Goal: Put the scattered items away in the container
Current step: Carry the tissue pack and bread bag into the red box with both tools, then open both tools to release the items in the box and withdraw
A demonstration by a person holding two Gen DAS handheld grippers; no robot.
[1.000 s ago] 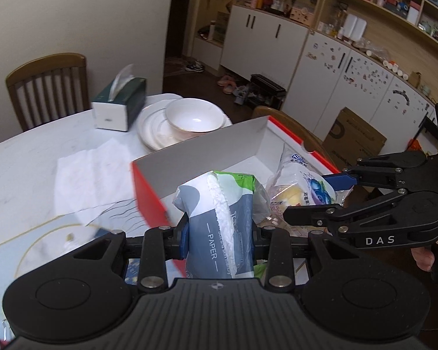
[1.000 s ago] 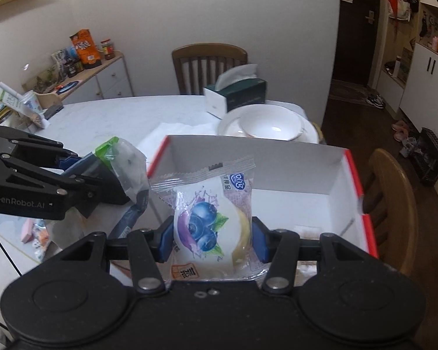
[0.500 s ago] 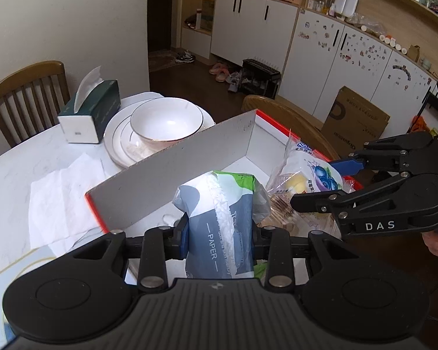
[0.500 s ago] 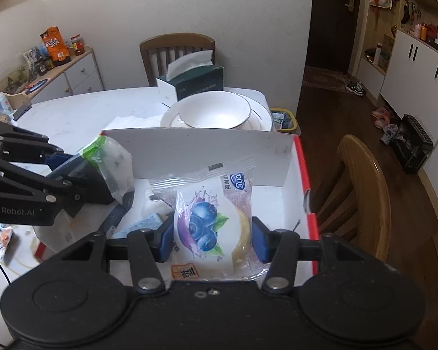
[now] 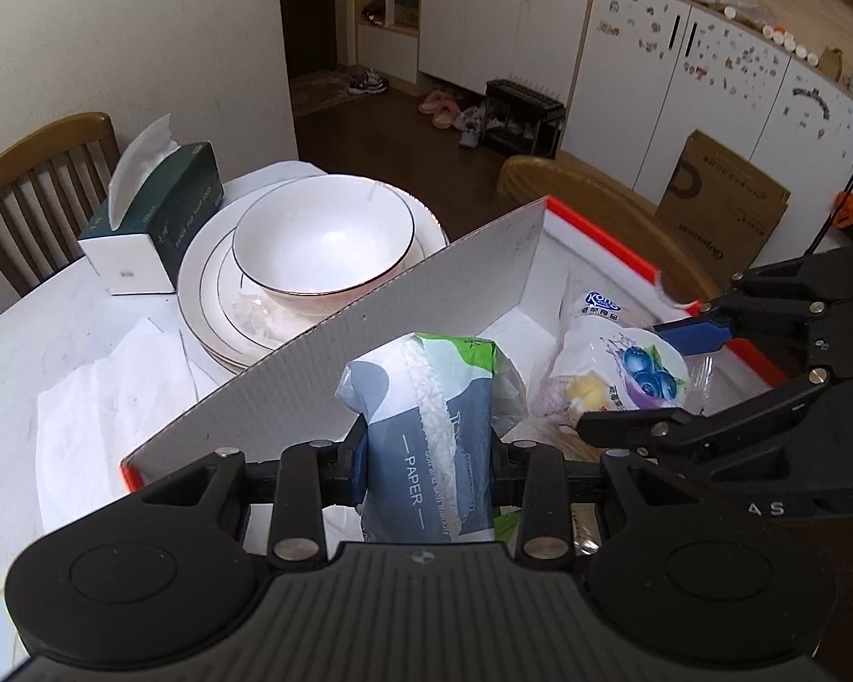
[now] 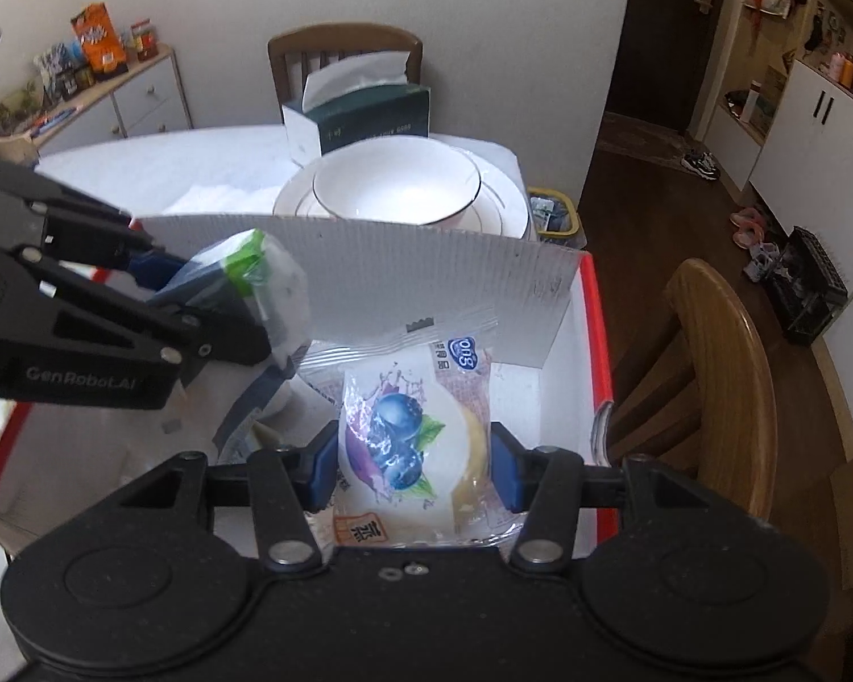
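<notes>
My left gripper (image 5: 426, 449) is shut on a grey and green tissue pack (image 5: 432, 426) and holds it over the open white box with red rim (image 5: 426, 284). My right gripper (image 6: 415, 454) is shut on a clear blueberry bread packet (image 6: 409, 432) and holds it above the same box (image 6: 426, 261). In the right wrist view the left gripper (image 6: 233, 307) with its tissue pack (image 6: 256, 284) sits to the left. In the left wrist view the right gripper (image 5: 659, 381) and its packet (image 5: 625, 364) sit to the right. Some items lie on the box floor, mostly hidden.
A white bowl on stacked plates (image 5: 324, 238) and a dark green tissue box (image 5: 159, 216) stand behind the box on the white table (image 5: 28, 352). A paper sheet (image 5: 114, 386) lies left. A wooden chair (image 6: 711, 375) stands right of the box.
Both grippers have moved forward with their items, from near the box's front edge to over its inside. The bowl and tissue box look nearer.
</notes>
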